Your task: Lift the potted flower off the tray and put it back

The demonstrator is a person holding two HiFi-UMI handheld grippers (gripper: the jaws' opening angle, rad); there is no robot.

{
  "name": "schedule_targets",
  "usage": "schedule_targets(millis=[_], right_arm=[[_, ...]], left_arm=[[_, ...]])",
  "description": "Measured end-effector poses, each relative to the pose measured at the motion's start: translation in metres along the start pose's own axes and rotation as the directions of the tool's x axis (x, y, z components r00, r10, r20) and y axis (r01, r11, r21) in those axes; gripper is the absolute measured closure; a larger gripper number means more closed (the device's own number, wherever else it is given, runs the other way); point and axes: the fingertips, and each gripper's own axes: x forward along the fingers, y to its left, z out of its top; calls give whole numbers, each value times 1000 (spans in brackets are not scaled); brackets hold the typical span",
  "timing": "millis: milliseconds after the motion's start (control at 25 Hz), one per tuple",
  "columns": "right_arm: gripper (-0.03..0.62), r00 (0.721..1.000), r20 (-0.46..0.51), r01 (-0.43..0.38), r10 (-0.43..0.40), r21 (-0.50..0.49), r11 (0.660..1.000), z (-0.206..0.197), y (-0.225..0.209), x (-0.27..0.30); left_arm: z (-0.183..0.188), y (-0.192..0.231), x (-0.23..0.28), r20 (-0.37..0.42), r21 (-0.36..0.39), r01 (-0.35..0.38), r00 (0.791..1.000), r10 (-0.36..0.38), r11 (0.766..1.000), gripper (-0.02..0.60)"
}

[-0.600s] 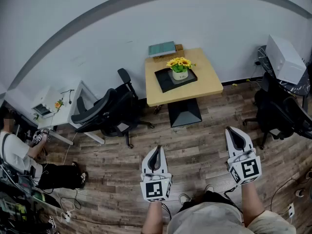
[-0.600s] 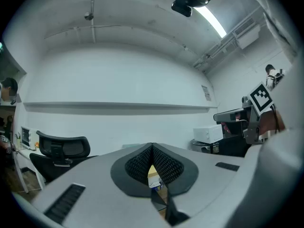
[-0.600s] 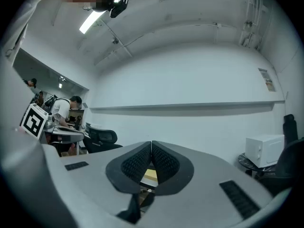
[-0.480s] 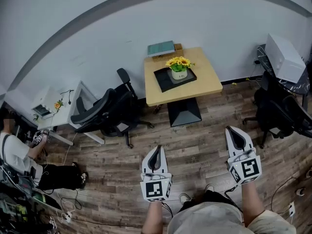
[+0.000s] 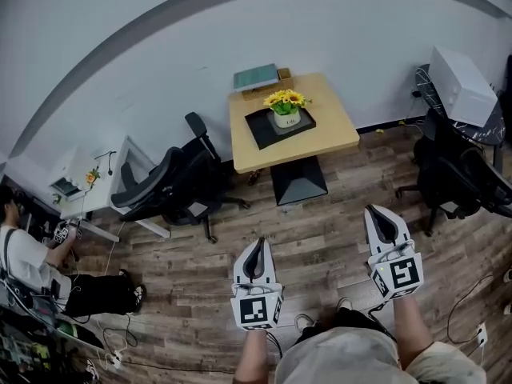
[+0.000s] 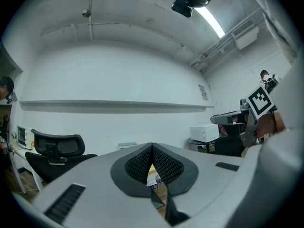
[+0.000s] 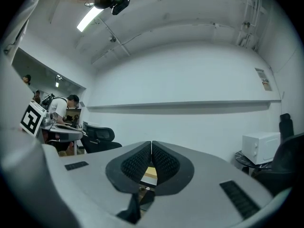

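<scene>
Since the earlier frame the desk point(image 5: 336, 130) and everything on it have slid a little up and left in the head view. The right gripper point(image 5: 375, 212) has shifted slightly the same way, while the left gripper point(image 5: 258, 243) sits where it was.

The wood-plank floor point(image 5: 320, 238) fills most of the head view. At upper centre stands the one light wooden desk. We count one dark office chair point(image 5: 172, 186) just left of it. There are more dark chairs point(image 5: 456, 174) at the right edge, though we cannot tell how many. One white box-shaped appliance point(image 5: 462, 86) sits at upper right, and one seated person point(image 5: 32, 258) is at the lower left edge.

The desk carries one dark tray point(image 5: 260, 130), which holds a single thing, the potted flower point(image 5: 286, 110). It has yellow blooms over green leaves in a white pot and stands upright near the tray's middle. The pot bears a small mark, too small for us to read. Behind the tray, at the desk's far edge, lies one teal book point(image 5: 256, 77).

Both grippers are low in the frame, well apart from the desk. Each shows one marker cube point(image 5: 256, 310) with a black-and-white square pattern. In each gripper view the jaws are pressed together with nothing between them. A wall notice point(image 7: 262, 79) at the upper right of the right gripper view is too blurred to read.
</scene>
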Motion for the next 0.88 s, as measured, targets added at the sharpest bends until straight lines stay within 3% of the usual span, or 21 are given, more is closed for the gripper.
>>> schedule_targets(millis=[280, 360, 480, 600, 880], right_arm=[[555, 1000, -12, -25, 25, 20, 999, -9, 0, 2], [478, 999, -10, -39, 40, 30, 999, -11, 0, 2], [411, 998, 0, -56, 56, 35, 998, -12, -2, 3], [376, 998, -4, -65, 65, 46, 997, -16, -7, 5], [372, 997, -4, -72, 72, 58, 996, -24, -34, 11]], left_arm=[[-4, -4, 3, -18, 8, -7, 1000, 7, 1000, 562], [-5, -7, 5, -26, 8, 0, 1000, 0, 1000, 474], [-6, -11, 7, -35, 14, 5, 999, -5, 1000, 409], [-7, -16, 10, -41, 9, 7, 999, -7, 1000, 394], [-7, -35, 32, -50, 10, 14, 999, -14, 1000, 394]])
